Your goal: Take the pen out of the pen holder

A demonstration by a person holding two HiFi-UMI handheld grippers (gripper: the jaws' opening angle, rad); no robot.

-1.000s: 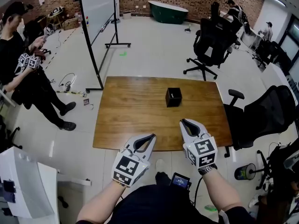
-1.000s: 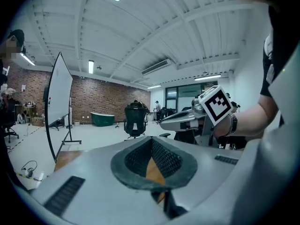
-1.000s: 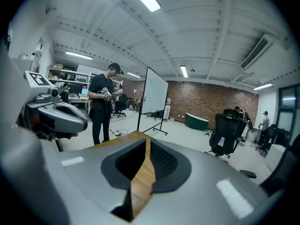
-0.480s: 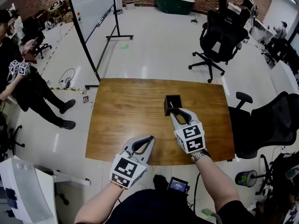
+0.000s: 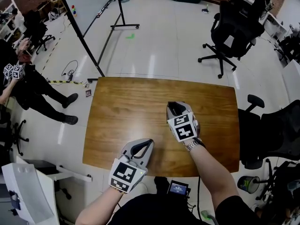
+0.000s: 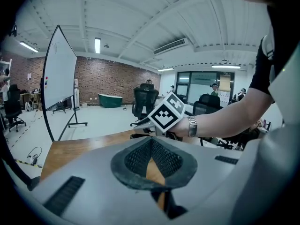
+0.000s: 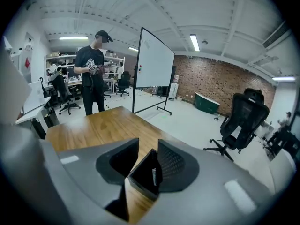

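Hovering at the centre of the head view, the right gripper [image 5: 175,106] sits over the middle of the wooden surface [image 5: 122,111] and covers most of what lies beneath it. In the right gripper view, that gripper [image 7: 148,142] has its jaws moderately apart. The black, square pen holder [image 7: 140,175] stands upright on the surface at the lower centre of the frame, right in the gap, with neither pad closed on anything. The pen [image 7: 153,175] shows only as a slim dark shape with pale print against the holder's inner wall. The left gripper [image 5: 148,143] is at the lower centre-left of the head view, above the near edge of the surface and well apart from the holder. In its own view, the left gripper [image 6: 150,140] has its tips pressed together, with only bare wood showing below them. A whiteboard [image 5: 89,3] on a stand fills the upper left, a black office chair [image 5: 232,32] stands at the upper right, and a person [image 5: 28,86] in dark clothes is at the left edge.
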